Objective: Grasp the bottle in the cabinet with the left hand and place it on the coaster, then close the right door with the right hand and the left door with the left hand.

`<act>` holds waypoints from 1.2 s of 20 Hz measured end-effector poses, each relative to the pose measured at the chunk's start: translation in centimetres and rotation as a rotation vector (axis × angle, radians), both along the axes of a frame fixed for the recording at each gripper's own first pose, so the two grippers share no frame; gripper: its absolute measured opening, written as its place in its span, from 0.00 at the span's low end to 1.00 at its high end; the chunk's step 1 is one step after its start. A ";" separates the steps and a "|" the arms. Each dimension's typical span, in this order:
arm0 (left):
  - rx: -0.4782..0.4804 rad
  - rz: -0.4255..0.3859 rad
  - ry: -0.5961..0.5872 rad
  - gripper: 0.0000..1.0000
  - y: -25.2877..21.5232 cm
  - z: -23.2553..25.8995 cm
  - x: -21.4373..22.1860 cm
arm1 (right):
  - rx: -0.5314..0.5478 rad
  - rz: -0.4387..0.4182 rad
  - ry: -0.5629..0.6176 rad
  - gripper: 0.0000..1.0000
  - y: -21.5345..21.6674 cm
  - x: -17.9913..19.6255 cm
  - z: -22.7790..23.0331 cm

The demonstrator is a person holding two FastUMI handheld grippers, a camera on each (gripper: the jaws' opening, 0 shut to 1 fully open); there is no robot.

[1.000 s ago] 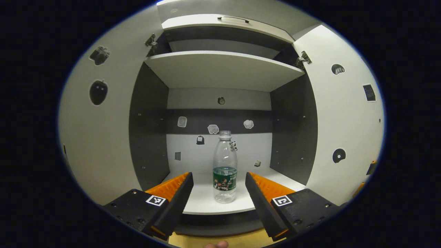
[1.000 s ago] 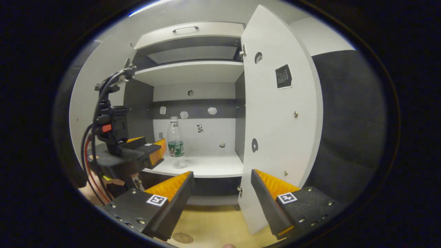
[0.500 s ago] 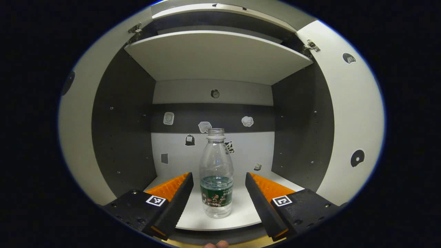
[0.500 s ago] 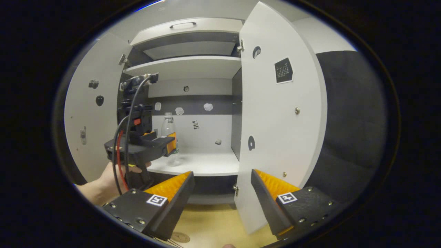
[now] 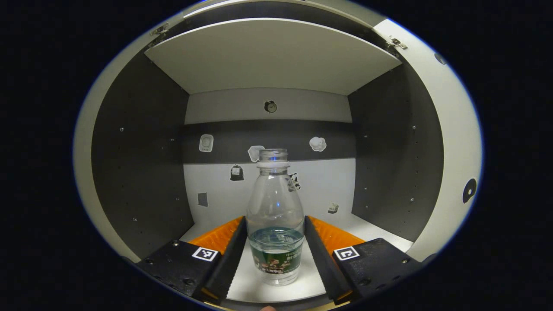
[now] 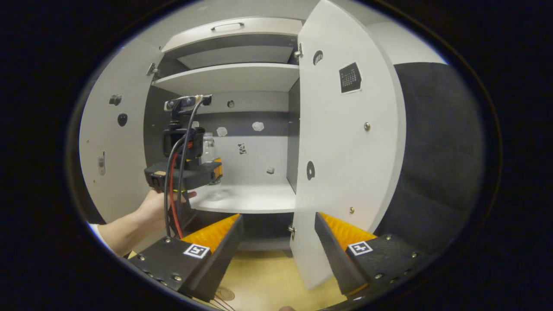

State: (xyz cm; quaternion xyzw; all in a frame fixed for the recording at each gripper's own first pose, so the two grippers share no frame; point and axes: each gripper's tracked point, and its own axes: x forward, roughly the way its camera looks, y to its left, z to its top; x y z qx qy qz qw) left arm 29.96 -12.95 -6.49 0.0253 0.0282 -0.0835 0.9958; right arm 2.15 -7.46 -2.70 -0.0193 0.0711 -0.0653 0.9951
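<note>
In the left gripper view, the clear plastic bottle with a green label and no cap [image 5: 275, 218] stands upright on the white lower shelf [image 5: 380, 229] of the open cabinet, a little water in its lower part. The left gripper [image 5: 275, 255] has its jaws set on either side of the bottle's labelled lower body, each finger lying right along the bottle's flank; whether both fingers actually press on it I cannot tell. Above the bottle spans the white upper shelf [image 5: 272, 56], between dark grey side walls, and small stickers dot the back panel [image 5: 268, 185]. In the right gripper view, the left gripper [image 6: 207, 170] appears farther off, inside the cabinet, held by a person's hand [image 6: 157, 205] with red and black cables trailing from it, and the bottle [image 6: 209, 144] shows partly behind it. The right gripper [image 6: 278, 246] hangs in front of the cabinet above the light wooden counter [image 6: 268, 280], jaws spread wide and holding nothing. The white right door [image 6: 345, 151] stands open, its lower edge between the right gripper's fingers in the picture, and the white left door [image 6: 116, 147] is open too. A round brown coaster [image 6: 224, 294] lies on the counter at the lower edge, near the right gripper's left finger.
</note>
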 end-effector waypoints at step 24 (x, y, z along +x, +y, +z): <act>0.023 0.022 0.071 0.82 0.6 -14.4 -27.8 | 0.062 0.037 0.114 1.00 -2.8 -8.1 -6.1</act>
